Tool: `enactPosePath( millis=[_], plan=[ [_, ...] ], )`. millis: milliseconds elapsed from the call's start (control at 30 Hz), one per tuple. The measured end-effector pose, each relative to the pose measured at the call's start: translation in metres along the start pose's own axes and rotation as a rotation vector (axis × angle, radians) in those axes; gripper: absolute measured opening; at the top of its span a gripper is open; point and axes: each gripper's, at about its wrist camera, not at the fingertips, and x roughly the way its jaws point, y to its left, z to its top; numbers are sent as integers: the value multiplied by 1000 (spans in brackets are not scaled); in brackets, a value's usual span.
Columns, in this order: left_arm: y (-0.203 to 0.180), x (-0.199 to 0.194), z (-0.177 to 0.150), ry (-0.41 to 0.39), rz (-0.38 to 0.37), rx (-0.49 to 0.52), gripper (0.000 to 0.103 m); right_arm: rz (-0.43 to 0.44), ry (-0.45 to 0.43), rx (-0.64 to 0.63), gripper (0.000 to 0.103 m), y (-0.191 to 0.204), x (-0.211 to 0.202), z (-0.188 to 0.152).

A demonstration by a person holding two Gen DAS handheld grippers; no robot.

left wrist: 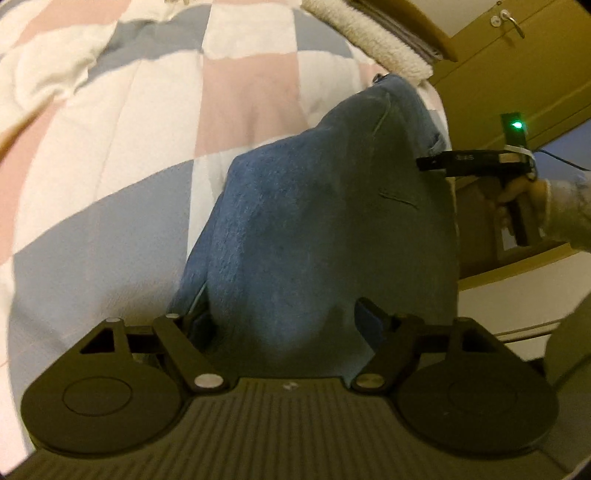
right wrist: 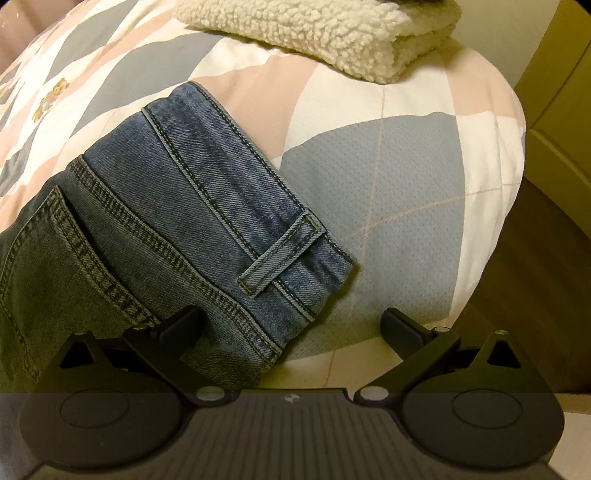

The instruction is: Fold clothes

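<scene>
The jeans (right wrist: 177, 206) lie on the bed's checked quilt (right wrist: 388, 177), waistband and belt loop (right wrist: 282, 254) toward the bed's corner, a back pocket in view beside them. My right tool (right wrist: 291, 328) hangs spread wide over the waistband edge, one finger above the denim, the other above the quilt, gripping nothing. My left tool (left wrist: 282, 317) is spread too, with denim (left wrist: 314, 221) bulging between its fingers; I cannot tell if they touch it. A folded fleece blanket (right wrist: 317, 33) sits farther up the bed, apart from the jeans.
</scene>
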Motion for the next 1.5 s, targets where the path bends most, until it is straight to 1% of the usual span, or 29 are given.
enactPosePath(
  millis=[67, 133, 267, 333, 400, 433, 467, 500, 533, 567, 600, 667, 700, 733, 800, 900, 967, 1033, 1067, 1133, 1167, 1200, 1233, 1267, 1300, 1367, 1400, 1433, 1500],
  plan=[
    [-4, 5, 9, -36, -28, 14, 74, 2, 0, 2, 103, 3, 0, 0],
    [-2, 8, 18, -99, -65, -19, 74, 4, 1, 3, 103, 5, 1, -1],
    [22, 17, 22, -223, -150, -236, 73, 1, -4, 8, 103, 11, 1, -3],
    [39, 15, 19, -303, -208, -381, 59, 1, -3, 10, 103, 14, 1, -4],
    [64, 6, 13, -371, -289, -546, 38, 5, 1, 9, 103, 17, 1, -4],
    [75, 3, 8, -394, -318, -599, 31, 7, 4, 7, 103, 19, 2, -3],
    [83, -2, 2, -428, -309, -627, 18, 8, 6, 5, 103, 21, 2, -3],
    [88, -14, -4, -510, -253, -639, 11, 7, 10, 2, 103, 23, 3, -3],
    [94, -30, -12, -613, -192, -663, 12, 4, 13, 0, 103, 25, 3, -3],
    [106, -54, -22, -773, -143, -731, 13, 2, 16, -2, 103, 26, 3, -3],
    [124, -74, -33, -903, -141, -822, 23, 2, 17, -3, 103, 28, 3, -4],
    [151, -99, -41, -974, -75, -945, 29, 1, 18, -3, 103, 31, 4, -5],
    [154, -107, -34, -911, -6, -909, 29, -4, 22, -4, 103, 34, 5, -4],
    [149, -112, -25, -827, 54, -827, 29, -8, 27, -6, 103, 36, 5, -4],
    [121, -115, -8, -682, 104, -637, 31, -15, 45, -8, 103, 41, 5, -1],
    [56, -108, -9, -591, 62, -437, 36, -24, 77, -22, 101, 47, 2, 4],
    [11, -101, -15, -540, 38, -316, 40, -52, 61, -70, 98, 57, -8, 7],
    [-18, -79, -28, -464, 92, -268, 42, -126, -16, -135, 93, 70, -26, 4],
    [-26, -65, -35, -421, 132, -265, 42, -179, -63, -169, 86, 77, -36, 0],
    [-18, -46, -56, -357, 229, -373, 40, -285, -149, -242, 75, 79, -59, -3],
    [-11, -41, -67, -335, 271, -445, 30, -314, -193, -277, 70, 47, -77, 1],
    [-4, -36, -79, -313, 312, -517, 15, -320, -238, -312, 60, 25, -94, -5],
    [2, -34, -90, -307, 343, -591, 14, -309, -269, -347, 58, 22, -102, -3],
    [4, -45, -100, -350, 357, -662, 16, -292, -294, -380, 55, 22, -106, 5],
    [1, -59, -110, -398, 409, -703, 24, -287, -315, -413, 55, 26, -113, 4],
    [-9, -84, -124, -462, 545, -730, 41, -309, -313, -473, 55, 37, -97, 14],
    [-13, -97, -133, -482, 583, -748, 42, -324, -308, -491, 56, 40, -80, 24],
    [-17, -106, -141, -489, 594, -772, 42, -327, -292, -498, 58, 44, -68, 25],
    [-25, -120, -165, -470, 637, -815, 47, -209, -173, -499, 66, 37, -51, 18]
  ],
)
